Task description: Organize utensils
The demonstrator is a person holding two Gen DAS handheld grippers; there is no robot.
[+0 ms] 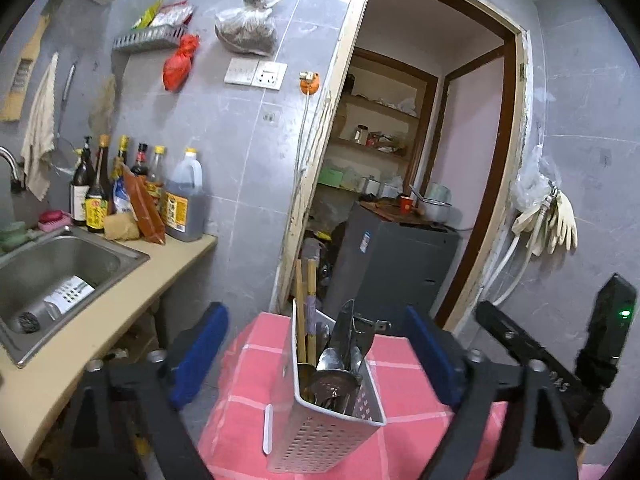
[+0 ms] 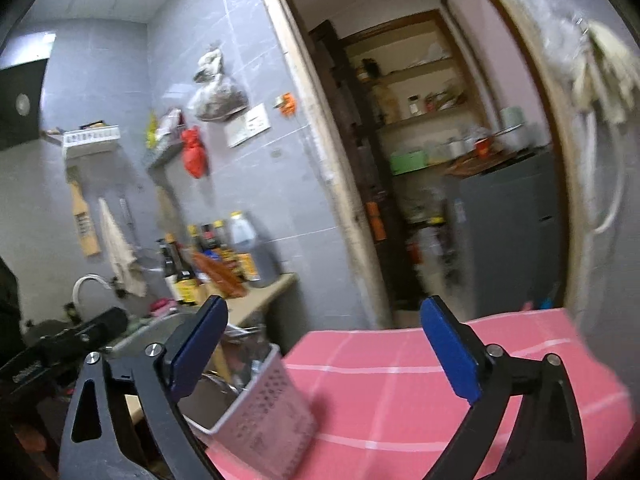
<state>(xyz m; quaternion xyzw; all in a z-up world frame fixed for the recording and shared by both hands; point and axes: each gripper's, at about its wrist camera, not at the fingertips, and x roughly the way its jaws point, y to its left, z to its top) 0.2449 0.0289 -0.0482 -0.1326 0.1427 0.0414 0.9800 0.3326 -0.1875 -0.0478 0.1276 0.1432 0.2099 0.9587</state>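
A white perforated utensil holder [image 1: 320,420] stands upright on a table with a pink checked cloth [image 1: 408,392]. It holds wooden chopsticks [image 1: 305,312], spoons [image 1: 332,360] and other metal utensils. My left gripper [image 1: 316,344] is open, its blue pads wide on either side of the holder and clear of it. In the right wrist view the same holder [image 2: 268,412] is low and left, just beside the left finger [image 2: 200,344]. My right gripper [image 2: 326,346] is open over the cloth [image 2: 400,380] with nothing between its pads.
A steel sink [image 1: 132,254] at the left has another white perforated holder [image 1: 68,296] lying in it. Sauce bottles [image 1: 132,188] crowd the counter [image 1: 160,276] behind it. An open doorway with a grey cabinet [image 1: 392,264] lies beyond the table. Gloves [image 1: 560,220] hang at the right.
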